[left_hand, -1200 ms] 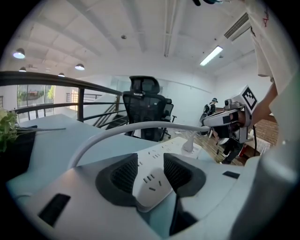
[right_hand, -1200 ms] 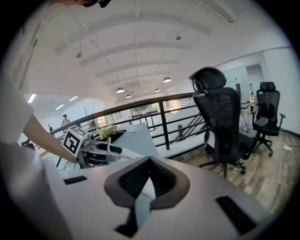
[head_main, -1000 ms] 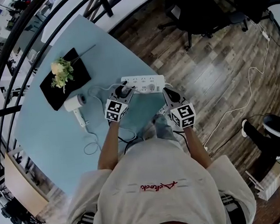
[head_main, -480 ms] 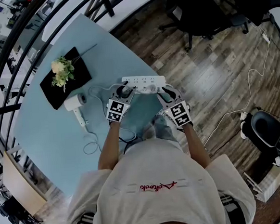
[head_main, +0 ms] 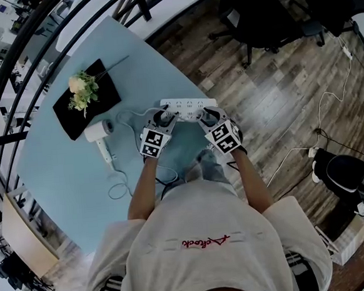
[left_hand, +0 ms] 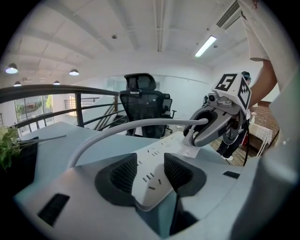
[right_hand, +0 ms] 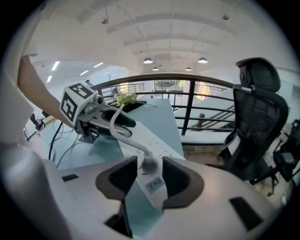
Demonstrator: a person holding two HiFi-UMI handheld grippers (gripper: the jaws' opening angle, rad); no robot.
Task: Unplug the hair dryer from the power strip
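1. A pale blue table (head_main: pixel 65 176) stood on a railed landing, with a wood floor (head_main: pixel 278 90) past its far edge. A black tray (head_main: pixel 73 116) of flowers (head_main: pixel 83 87) lay on its left part.
2. The right gripper (head_main: pixel 210 114) had changed most. A second before it was off the right end of the strip (head_main: pixel 188 105), with its jaws together. It had since dropped onto that end, and its jaws had just been opening.
3. In its own view they stood released and wide. The plug (right_hand: pixel 149 164) and the strip's end lay between them, and neither pad pressed on anything.
4. The left gripper (head_main: pixel 162 117) had kept its place at the strip's left end. Its pads appeared clenched on the strip's two long sides, probably to pin it down.
5. For the task, this looked like the set-up for the pull. The plug was still seated, so nothing was unplugged yet. The right jaws would have to close on the plug and not on the strip.
6. The strip's long axis ran left to right in the head view, near the table's far edge. The plug stood up from its top face, and the cord (left_hand: pixel 122 129) arched from it toward the left gripper.
7. The dryer (head_main: pixel 98 132) lay on the table left of the strip, just beside the tray. Its handle pointed toward the person.
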